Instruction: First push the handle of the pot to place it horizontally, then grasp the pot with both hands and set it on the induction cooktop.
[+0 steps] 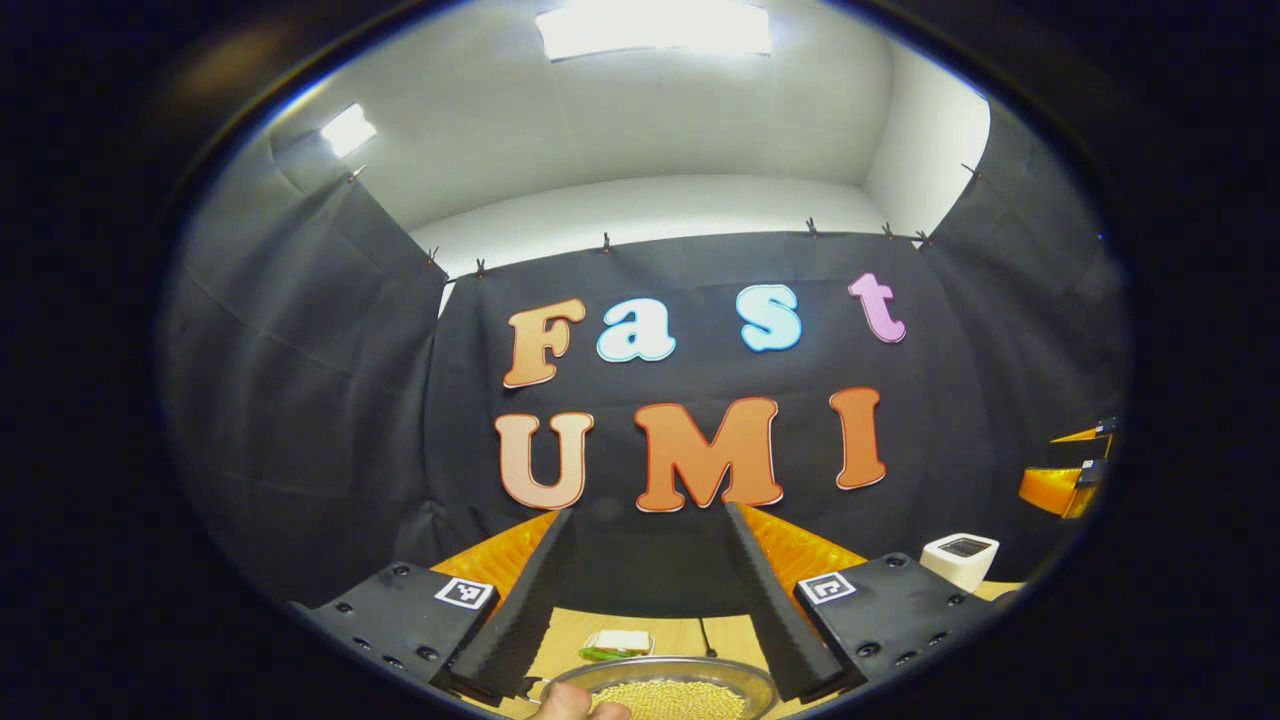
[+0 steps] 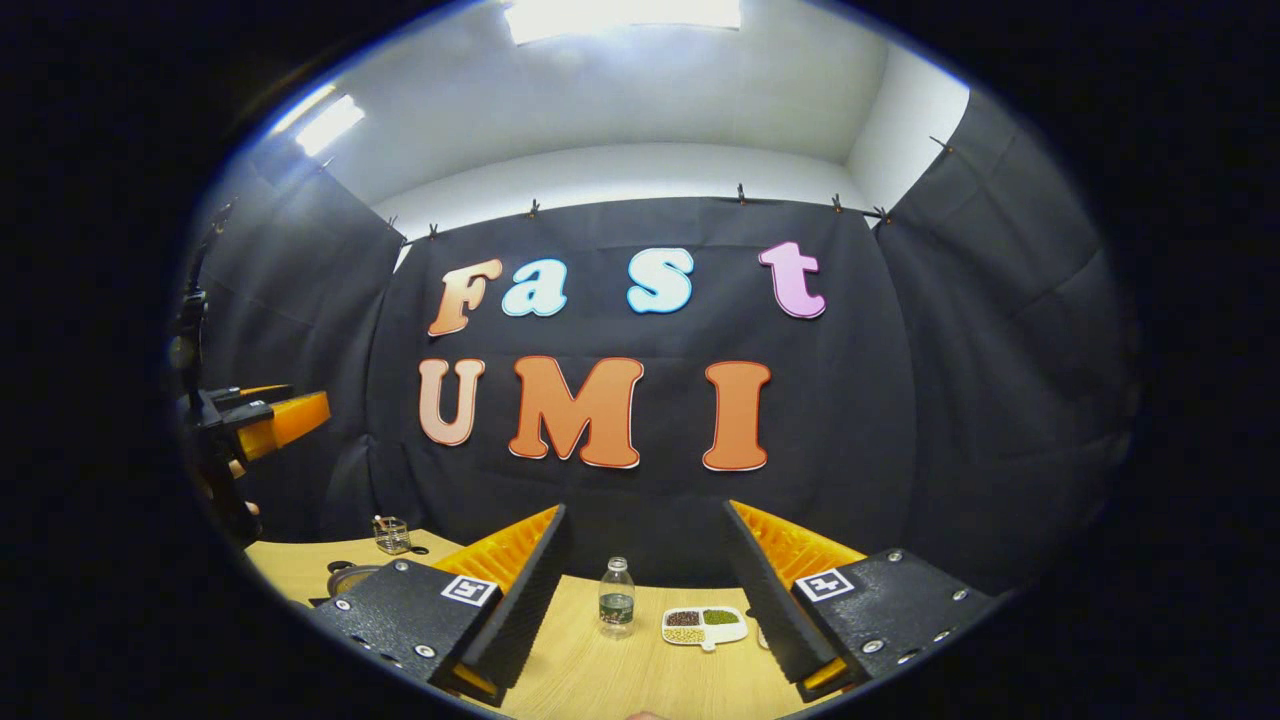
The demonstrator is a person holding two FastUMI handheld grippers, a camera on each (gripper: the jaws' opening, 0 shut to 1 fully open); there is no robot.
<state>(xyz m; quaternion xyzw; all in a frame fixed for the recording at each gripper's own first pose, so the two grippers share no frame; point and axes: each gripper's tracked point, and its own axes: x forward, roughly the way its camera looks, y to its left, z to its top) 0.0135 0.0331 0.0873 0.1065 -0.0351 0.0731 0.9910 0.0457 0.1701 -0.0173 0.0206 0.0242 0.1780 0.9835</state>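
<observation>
- Black cloth drapes the booth behind a light wooden tabletop (image 2: 600, 670), and both claws are held high and level, aimed at the wall rather than down at the work.
- Left claw (image 1: 650, 610) is spread wide with nothing between its fingers; just below it a shallow metal dish of pale beans (image 1: 665, 692) is seen, and to its right a small white box-shaped device (image 1: 960, 560).
- Right claw (image 2: 645, 610) is likewise spread wide and empty; ahead of it, between the fingers, stand a small clear plastic bottle (image 2: 616, 597) and a white divided tray of coloured beans (image 2: 704, 626).
- A dark round pot-like vessel (image 2: 350, 577) is glimpsed to the left of the right claw, partly hidden by a finger; whether it is the pot cannot be told, and no handle or cooktop is made out.
- Judged from this, the handle push is not yet begun.
- Next, the claws would need to be tilted down and the pot's handle located.
</observation>
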